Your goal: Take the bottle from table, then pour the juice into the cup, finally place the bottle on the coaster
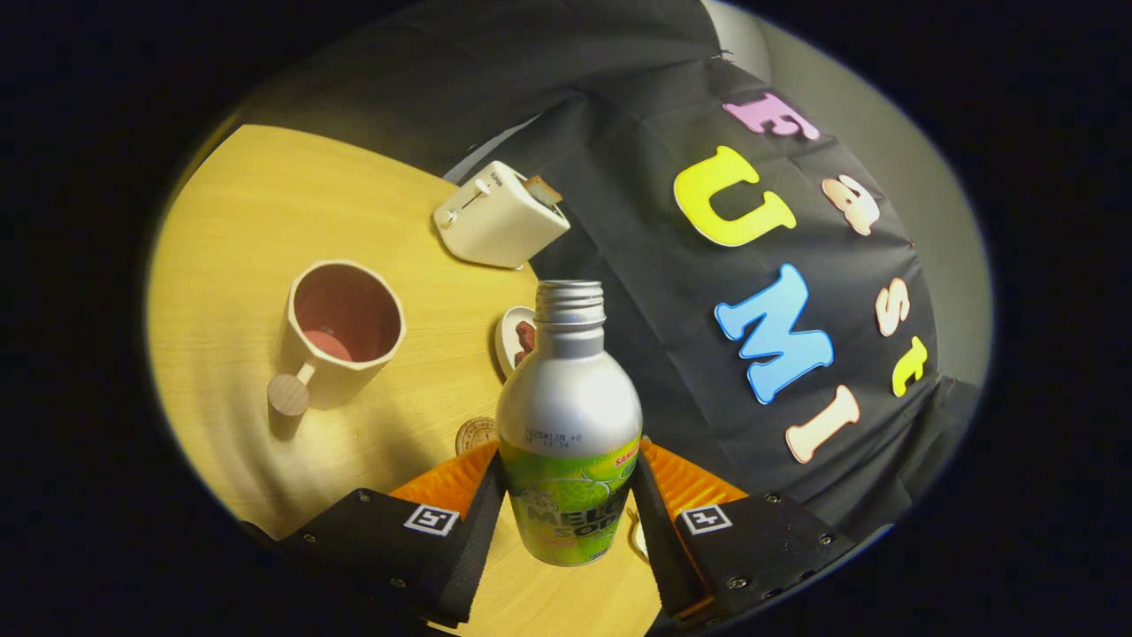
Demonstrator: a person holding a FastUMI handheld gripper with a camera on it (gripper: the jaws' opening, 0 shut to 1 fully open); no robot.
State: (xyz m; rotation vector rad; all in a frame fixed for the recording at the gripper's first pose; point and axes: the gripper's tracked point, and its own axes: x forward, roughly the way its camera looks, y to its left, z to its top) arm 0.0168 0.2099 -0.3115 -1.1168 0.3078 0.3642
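Note:
A silver aluminium bottle with a green label and an uncapped threaded neck stands between my fingers. My gripper is shut on its labelled lower body, one finger on each side. Its base hangs a little above the wooden table. Beyond the left finger, a beige cup with a dark red inside and a round wooden handle knob stands upright. A small round coaster lies just ahead of the left finger, partly hidden by it and by the bottle.
A cream toaster with a slice of bread in it sits at the table's far edge, beyond the bottle. A small white dish holding something brown lies behind the bottle's shoulder. The whole scene looks tilted.

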